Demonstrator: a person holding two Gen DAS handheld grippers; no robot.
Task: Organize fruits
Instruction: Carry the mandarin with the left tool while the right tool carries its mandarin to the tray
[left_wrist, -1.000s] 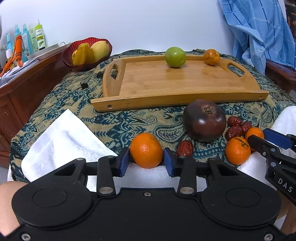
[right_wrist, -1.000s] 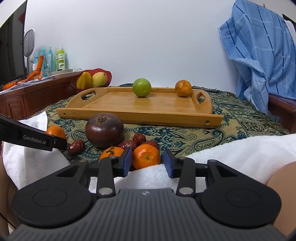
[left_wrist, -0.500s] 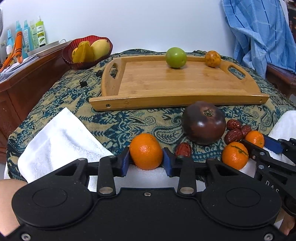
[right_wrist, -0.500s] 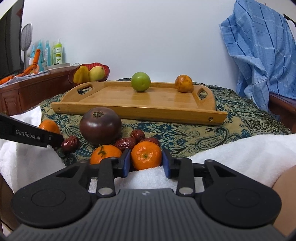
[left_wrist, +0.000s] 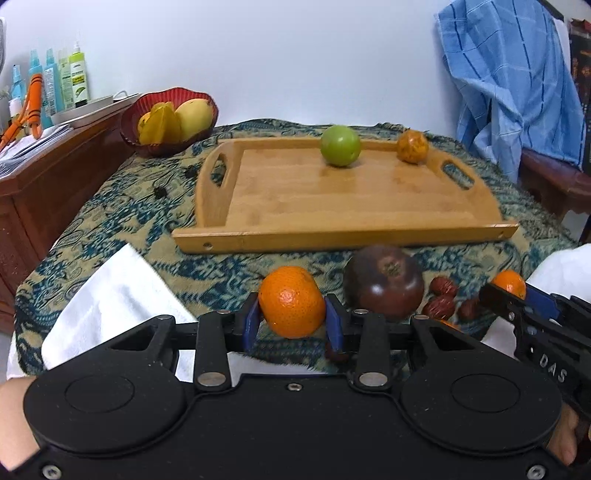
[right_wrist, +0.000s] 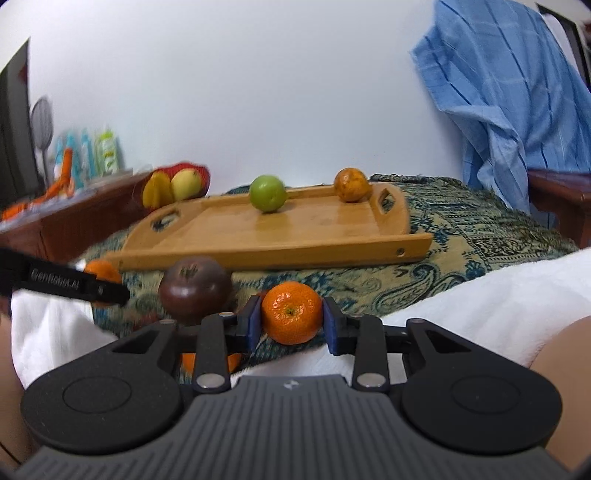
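My left gripper (left_wrist: 291, 325) is shut on an orange tangerine (left_wrist: 291, 301), held just above the patterned cloth. My right gripper (right_wrist: 290, 325) is shut on a second tangerine (right_wrist: 291, 312), also lifted off the cloth. A dark purple round fruit (left_wrist: 384, 282) sits between them, with red dates (left_wrist: 441, 302) beside it. Another tangerine (right_wrist: 188, 362) lies low behind the right gripper's left finger. The wooden tray (left_wrist: 347, 229) beyond holds a green fruit (left_wrist: 340, 145) and a mottled orange fruit (left_wrist: 412, 147) at its far rim.
White towels (left_wrist: 110, 291) lie at the near left and near right (right_wrist: 498, 299). A red bowl (left_wrist: 166, 122) of yellow fruit stands at the far left by a wooden cabinet (left_wrist: 48, 177) with bottles. A blue cloth (left_wrist: 509, 74) hangs over a chair at the right.
Both grippers closed onto their tangerines and lifted them off the cloth. The right gripper rolled and shifted to the right, away from the other tangerine.
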